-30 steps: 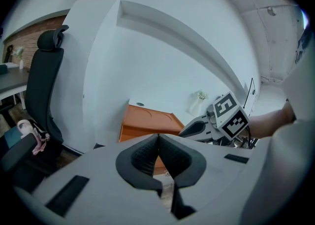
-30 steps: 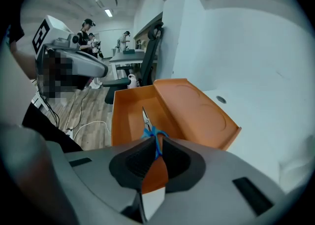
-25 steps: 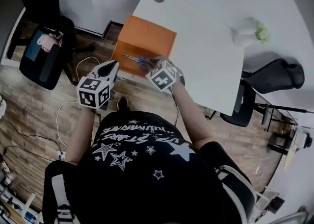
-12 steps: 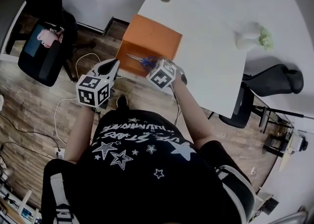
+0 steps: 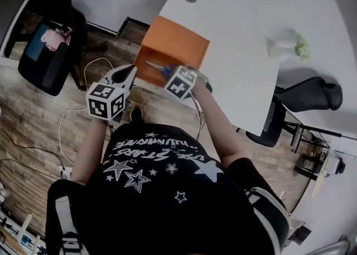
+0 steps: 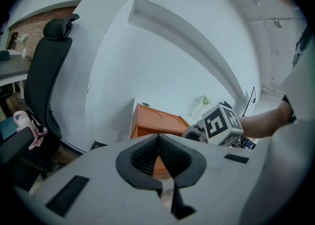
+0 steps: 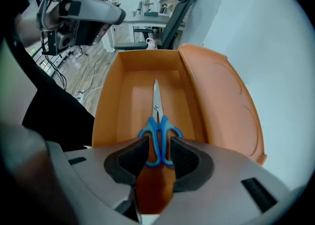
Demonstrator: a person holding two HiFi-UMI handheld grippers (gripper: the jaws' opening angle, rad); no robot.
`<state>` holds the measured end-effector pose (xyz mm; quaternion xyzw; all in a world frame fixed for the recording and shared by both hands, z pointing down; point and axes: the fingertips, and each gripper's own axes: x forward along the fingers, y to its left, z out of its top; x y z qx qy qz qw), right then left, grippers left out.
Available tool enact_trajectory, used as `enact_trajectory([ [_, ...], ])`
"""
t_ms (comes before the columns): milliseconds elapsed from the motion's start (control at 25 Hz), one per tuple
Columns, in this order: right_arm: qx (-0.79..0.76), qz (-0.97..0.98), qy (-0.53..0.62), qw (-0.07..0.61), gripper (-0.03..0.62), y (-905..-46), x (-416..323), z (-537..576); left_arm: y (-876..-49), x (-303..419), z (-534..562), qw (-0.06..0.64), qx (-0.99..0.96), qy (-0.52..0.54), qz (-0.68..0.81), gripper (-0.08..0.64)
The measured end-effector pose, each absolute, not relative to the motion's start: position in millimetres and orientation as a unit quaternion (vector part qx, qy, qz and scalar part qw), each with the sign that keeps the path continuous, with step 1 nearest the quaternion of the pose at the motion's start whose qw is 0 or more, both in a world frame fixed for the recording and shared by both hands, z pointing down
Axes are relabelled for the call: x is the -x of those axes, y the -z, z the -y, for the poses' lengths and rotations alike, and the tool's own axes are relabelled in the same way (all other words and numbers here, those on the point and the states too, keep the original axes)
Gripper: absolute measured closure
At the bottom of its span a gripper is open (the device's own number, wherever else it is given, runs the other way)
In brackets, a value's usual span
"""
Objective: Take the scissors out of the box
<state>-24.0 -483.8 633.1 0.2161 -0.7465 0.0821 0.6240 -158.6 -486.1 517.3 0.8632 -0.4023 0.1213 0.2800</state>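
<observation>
An orange box lies open at the near left corner of the white table, its lid folded back to the right. Inside, on the box floor, lie scissors with blue handles, blades pointing away from me; the head view shows the scissors too. My right gripper is open, its pads on either side of the blue handles. In the head view the right gripper sits at the box's near edge. My left gripper is shut on nothing and hangs left of the box, off the table.
A black office chair stands on the wood floor at the left, with cables trailing near it. Another black chair is at the table's right. A white object with a green top sits on the table's far right.
The right gripper has crept slightly forward over the box's near edge toward the scissors' handles. The left gripper has barely moved.
</observation>
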Motion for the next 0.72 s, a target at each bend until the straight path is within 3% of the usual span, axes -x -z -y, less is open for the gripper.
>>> enact_trajectory([
  [720,-0.155,0.743,-0.091,0.644,0.488,-639,29,479,-522,159,489,0.279,-0.863,-0.128,0.402,0.541],
])
